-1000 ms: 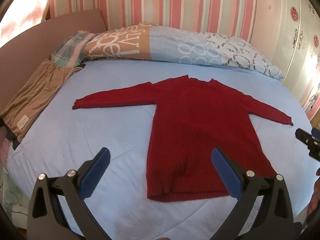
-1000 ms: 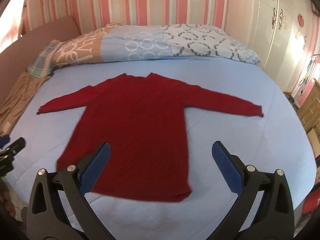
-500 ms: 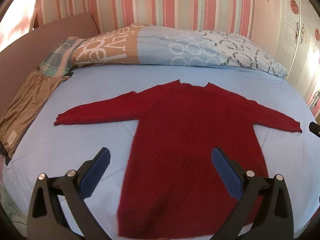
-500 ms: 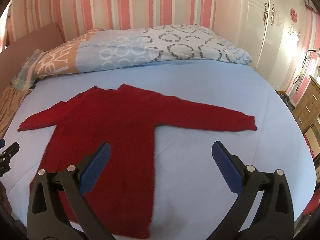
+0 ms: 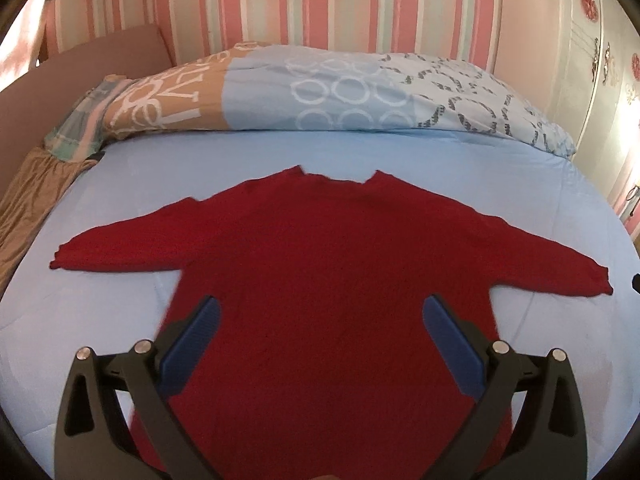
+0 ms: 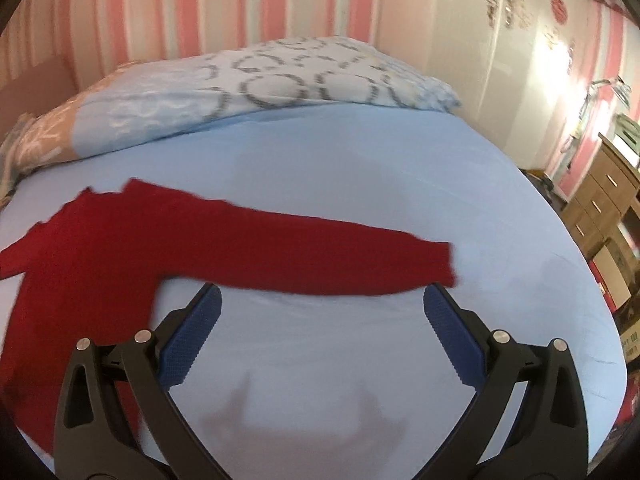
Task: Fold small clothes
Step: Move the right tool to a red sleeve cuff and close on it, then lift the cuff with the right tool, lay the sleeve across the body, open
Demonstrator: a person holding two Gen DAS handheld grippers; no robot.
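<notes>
A red knit sweater (image 5: 320, 264) lies flat and face down on the light blue bed sheet (image 5: 360, 152), both sleeves spread out sideways. My left gripper (image 5: 320, 312) is open and empty, hovering over the sweater's body. My right gripper (image 6: 320, 308) is open and empty, just in front of the sweater's right sleeve (image 6: 320, 260), whose cuff (image 6: 446, 264) is near the right fingertip. The sweater's lower hem is hidden behind my left gripper.
A patterned duvet (image 5: 320, 96) is bunched along the head of the bed. A tan garment (image 5: 32, 196) lies at the bed's left edge. A white wardrobe (image 6: 480, 40) and wooden drawers (image 6: 600, 200) stand to the right of the bed.
Both grippers have moved forward over the bed. The left one now sits over the sweater's body. The right one has swung right toward the right sleeve. The sweater has not moved.
</notes>
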